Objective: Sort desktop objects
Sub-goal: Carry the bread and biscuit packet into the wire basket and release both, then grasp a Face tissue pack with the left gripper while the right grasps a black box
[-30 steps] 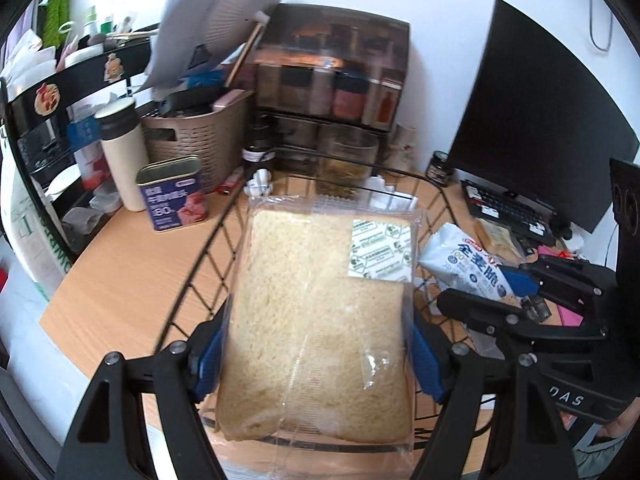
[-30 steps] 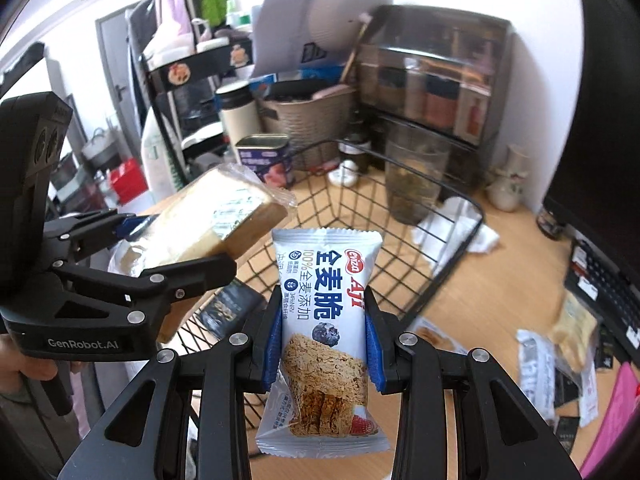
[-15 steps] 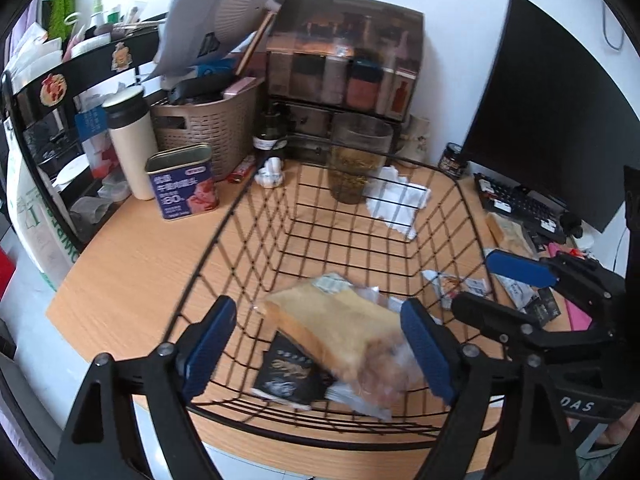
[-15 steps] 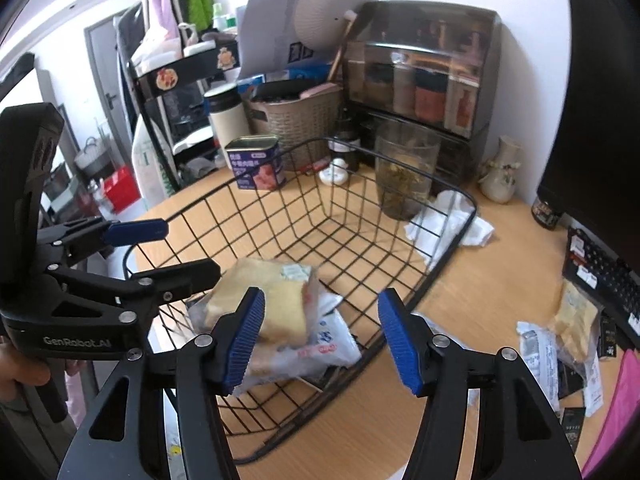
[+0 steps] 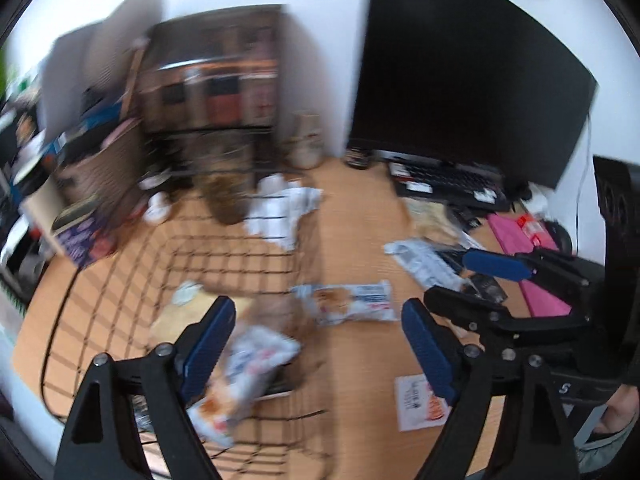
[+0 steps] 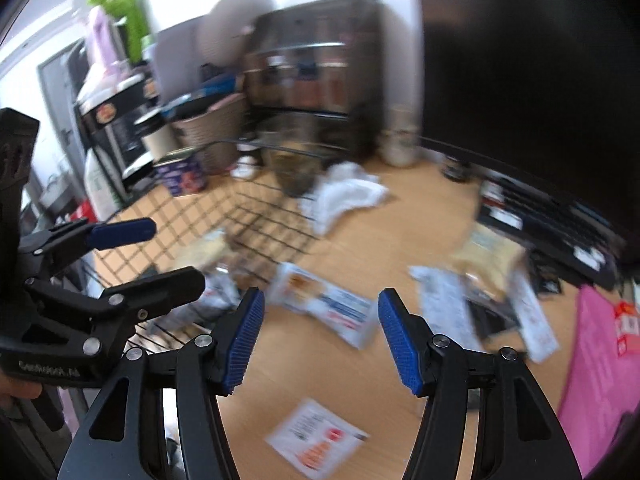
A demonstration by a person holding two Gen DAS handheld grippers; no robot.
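The black wire basket (image 5: 224,248) (image 6: 272,220) holds the bagged bread (image 5: 176,316) and a white-blue snack pack (image 5: 248,364). My left gripper (image 5: 316,304) (image 6: 178,250) hangs over the basket's right rim, its jaws opening with nothing between the pads. My right gripper (image 6: 321,294) (image 5: 456,276) is open and empty above the wooden desk. A white snack bar wrapper (image 5: 348,304) (image 6: 328,304) lies flat just outside the basket, below both grippers. Both views are motion-blurred.
A white packet with orange print (image 5: 416,400) (image 6: 320,436) lies near the front. Right of it are a long white packet (image 6: 444,296), a tan pack (image 6: 488,252), a pink sheet (image 6: 600,360), a keyboard (image 5: 452,180) and a monitor (image 5: 460,72). A white cloth (image 6: 344,196), a jar (image 5: 228,196) and a tin (image 6: 182,172) stand behind.
The left gripper let go of the bread and the right let go of the snack pack; both now lie in the basket. Both grippers swung right over the desk.
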